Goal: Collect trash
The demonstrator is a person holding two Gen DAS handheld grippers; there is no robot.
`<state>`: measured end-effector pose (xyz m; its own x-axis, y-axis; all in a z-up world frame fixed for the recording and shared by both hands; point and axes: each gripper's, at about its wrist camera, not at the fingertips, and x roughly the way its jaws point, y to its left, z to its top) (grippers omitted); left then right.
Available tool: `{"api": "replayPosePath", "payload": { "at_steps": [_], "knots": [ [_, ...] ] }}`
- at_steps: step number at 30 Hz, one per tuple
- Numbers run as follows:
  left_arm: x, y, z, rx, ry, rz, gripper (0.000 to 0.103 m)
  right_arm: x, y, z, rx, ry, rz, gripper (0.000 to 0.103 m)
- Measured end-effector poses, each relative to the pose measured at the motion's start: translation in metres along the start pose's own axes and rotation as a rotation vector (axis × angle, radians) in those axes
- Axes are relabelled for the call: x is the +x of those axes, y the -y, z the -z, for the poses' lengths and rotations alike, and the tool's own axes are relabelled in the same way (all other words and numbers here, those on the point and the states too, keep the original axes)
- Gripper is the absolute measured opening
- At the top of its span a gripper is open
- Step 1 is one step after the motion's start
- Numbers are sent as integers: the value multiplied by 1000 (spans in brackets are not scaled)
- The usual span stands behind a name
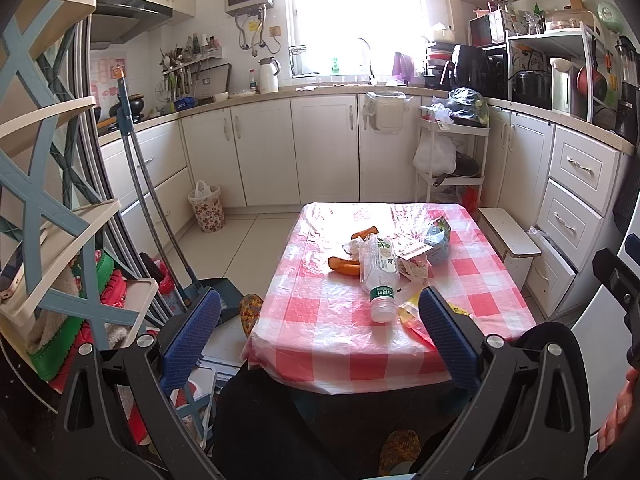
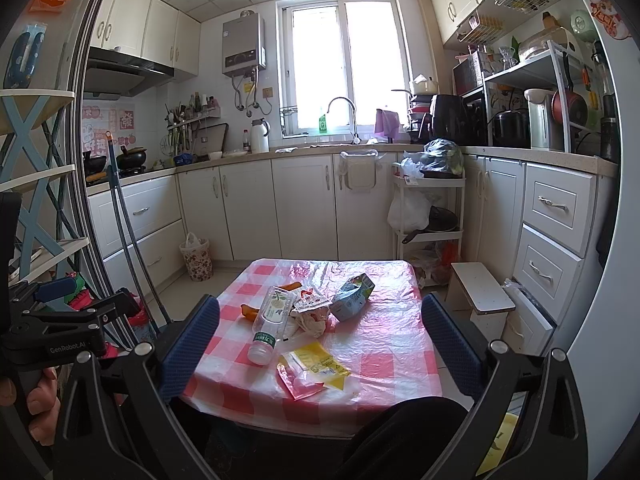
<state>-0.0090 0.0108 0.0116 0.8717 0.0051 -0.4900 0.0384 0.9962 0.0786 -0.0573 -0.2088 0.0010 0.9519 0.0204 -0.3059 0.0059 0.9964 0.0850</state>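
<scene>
Trash lies on a small table with a pink checked cloth (image 1: 332,344) (image 2: 392,344). An empty clear plastic bottle (image 1: 378,276) (image 2: 270,322) lies on its side. Beside it are orange peel pieces (image 1: 344,266) (image 2: 249,310), crumpled paper (image 2: 312,320), a blue carton (image 1: 438,240) (image 2: 352,294) and a yellow and red wrapper (image 2: 312,370) (image 1: 412,312). My left gripper (image 1: 320,340) is open and empty at the table's near edge. My right gripper (image 2: 320,344) is open and empty above the near edge.
A flowered waste bin (image 1: 208,210) (image 2: 196,258) with a bag liner stands on the floor by the left cabinets. A broom and dustpan (image 1: 160,220) lean at left by a shelf rack. A white cart (image 1: 452,152) and a small stool (image 2: 480,292) stand at right.
</scene>
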Motion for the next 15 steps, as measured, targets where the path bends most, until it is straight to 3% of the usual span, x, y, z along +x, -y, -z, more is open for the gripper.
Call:
{"api": "replayPosePath", "payload": {
  "at_steps": [15],
  "knots": [
    [0,-1,0,-2,0,-3,96,0,-1,1,-2,0,1,97]
  ]
}}
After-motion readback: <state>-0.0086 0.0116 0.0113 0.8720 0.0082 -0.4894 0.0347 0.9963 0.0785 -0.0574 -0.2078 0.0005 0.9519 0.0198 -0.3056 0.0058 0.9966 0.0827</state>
